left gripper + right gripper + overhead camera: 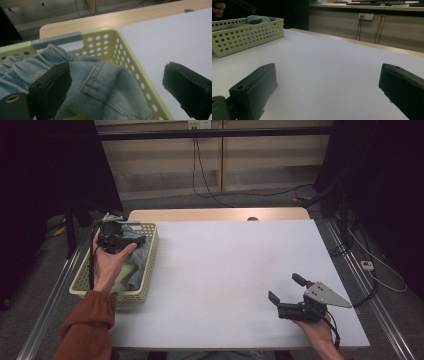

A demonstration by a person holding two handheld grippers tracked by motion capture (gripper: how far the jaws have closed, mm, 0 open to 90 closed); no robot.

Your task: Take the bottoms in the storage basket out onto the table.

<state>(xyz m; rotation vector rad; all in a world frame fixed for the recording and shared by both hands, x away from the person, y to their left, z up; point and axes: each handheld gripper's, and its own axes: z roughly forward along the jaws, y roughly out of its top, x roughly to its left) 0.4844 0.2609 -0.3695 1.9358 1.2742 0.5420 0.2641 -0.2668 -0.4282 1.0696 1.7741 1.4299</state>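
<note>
The left gripper [120, 238] hovers over the basket [150, 265], jaws apart above the denim garment [105, 87] inside, probably about to grasp it; the right gripper [287, 295], jaws apart, waits well clear on the counter [225, 270].

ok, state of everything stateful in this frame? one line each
Pale yellow perforated plastic basket: upright at the table's left edge, holding clothing.
Light blue denim garment: crumpled inside the basket, not gripped.
Left gripper: open, over the basket, jaws either side of the denim and the basket's wall.
Right gripper: open, holding nothing, over bare white tabletop.
</note>
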